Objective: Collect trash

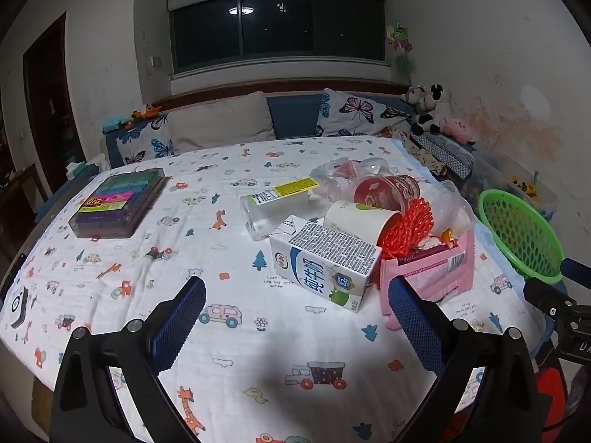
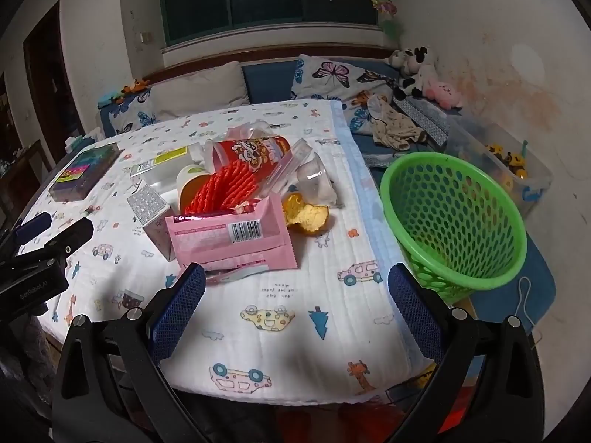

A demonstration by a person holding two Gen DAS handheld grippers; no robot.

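Left wrist view shows the left gripper (image 1: 297, 293) spread wide and holding nothing, hovering over the table's cartoon-printed white cloth (image 1: 229, 332). Near the table's left edge lies a dark plastic case of coloured markers (image 1: 118, 203), well apart from the trash. Ahead of the right fingertip lies the heap: a clear plastic bottle with a yellow label (image 1: 277, 203) on its side, a white-and-blue milk carton (image 1: 325, 269) just beyond the gripper, a white paper cup (image 1: 354, 217), a red printed cup (image 1: 384, 192), red mesh netting (image 1: 410, 225) and a pink snack wrapper (image 1: 436, 269). Right wrist view has the right gripper (image 2: 297, 293) equally spread and empty, the pink wrapper just past its left fingertip, orange peel (image 2: 308, 216) beyond. A green perforated plastic basket (image 2: 454, 217) sits off the table's right edge, by the right fingertip.
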